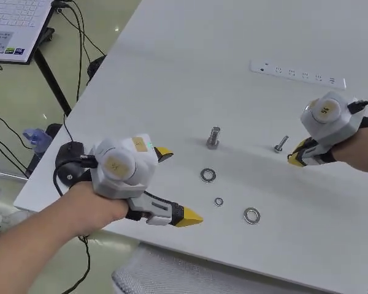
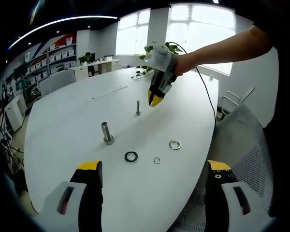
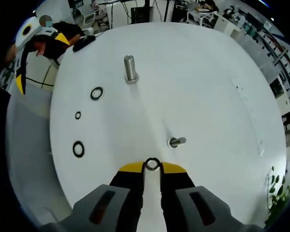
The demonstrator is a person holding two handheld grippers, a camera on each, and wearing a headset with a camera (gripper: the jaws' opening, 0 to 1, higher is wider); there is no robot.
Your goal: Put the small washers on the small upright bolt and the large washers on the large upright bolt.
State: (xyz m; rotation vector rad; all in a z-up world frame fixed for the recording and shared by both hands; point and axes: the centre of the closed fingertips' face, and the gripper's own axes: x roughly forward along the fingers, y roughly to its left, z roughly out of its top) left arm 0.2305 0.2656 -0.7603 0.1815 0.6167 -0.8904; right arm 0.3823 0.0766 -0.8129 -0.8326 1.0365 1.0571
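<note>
The large bolt (image 1: 213, 138) and the small bolt (image 1: 281, 144) stand upright on the white table (image 1: 172, 73). Loose in front of them lie a large washer (image 1: 208, 175), a small washer (image 1: 218, 201) and another large washer (image 1: 251, 215). My right gripper (image 1: 302, 158) hovers just right of the small bolt (image 3: 177, 141), shut on a washer (image 3: 152, 165) pinched upright between its yellow tips. My left gripper (image 1: 176, 185) is open with nothing between its jaws, at the table's near edge, left of the loose washers (image 2: 131, 156).
A white power strip (image 1: 297, 73) lies at the back of the table. A laptop (image 1: 15, 27) and cables sit off the table's left side. A mesh chair (image 1: 172, 272) stands below the near edge.
</note>
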